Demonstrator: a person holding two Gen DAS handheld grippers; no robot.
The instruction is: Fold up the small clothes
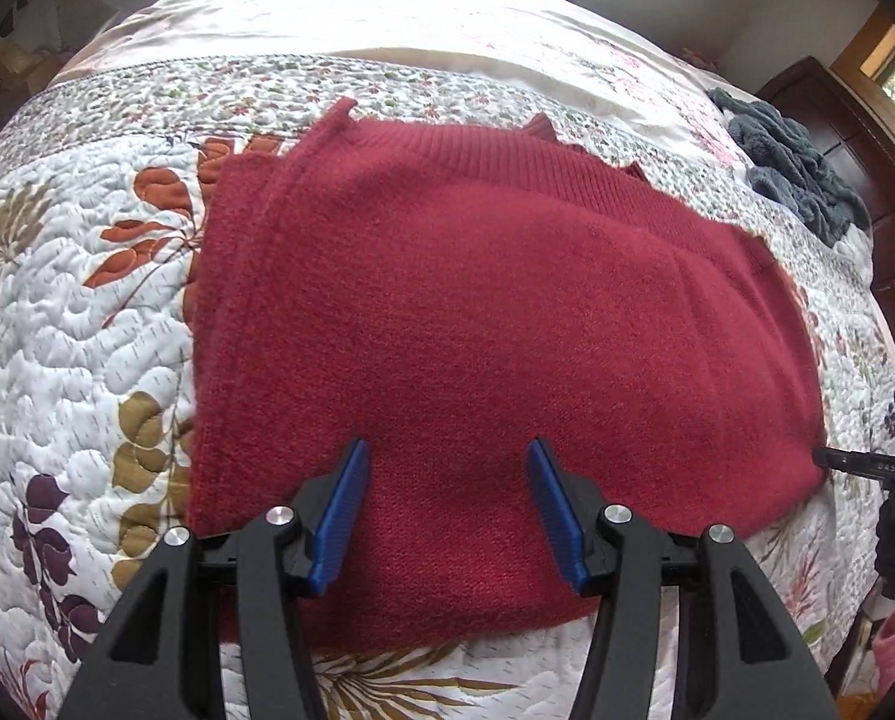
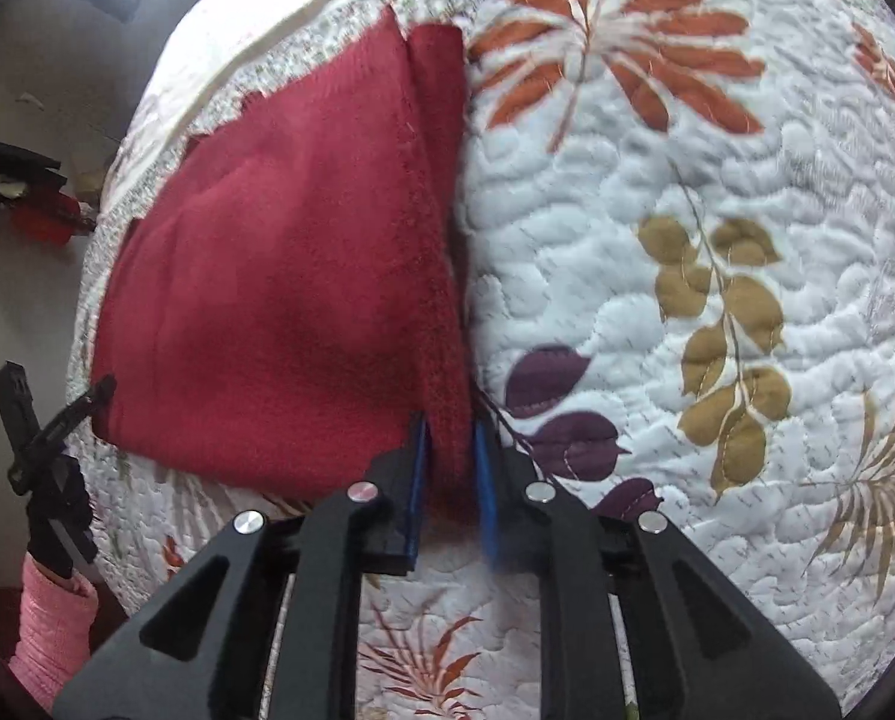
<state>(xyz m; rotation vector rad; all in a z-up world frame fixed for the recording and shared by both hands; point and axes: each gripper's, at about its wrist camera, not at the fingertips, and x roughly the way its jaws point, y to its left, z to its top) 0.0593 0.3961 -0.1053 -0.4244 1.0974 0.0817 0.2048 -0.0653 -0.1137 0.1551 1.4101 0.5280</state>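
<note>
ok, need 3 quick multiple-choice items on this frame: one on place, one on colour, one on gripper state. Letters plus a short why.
1. Where does the dark blue-grey fuzzy garment lie?
A. on the red sweater
B. apart from it, at the bed's far edge
C. in the left gripper

2. What colour is the sweater?
A. red
B. green
C. white

3. What is the right gripper doing?
A. hanging open above the quilt
B. shut on nothing
C. shut on the sweater's edge

Answers: B, bare quilt separates the two; A, plainly deep red in both views; C, its blue pads pinch the knit, while the left gripper is open above the sweater.
</note>
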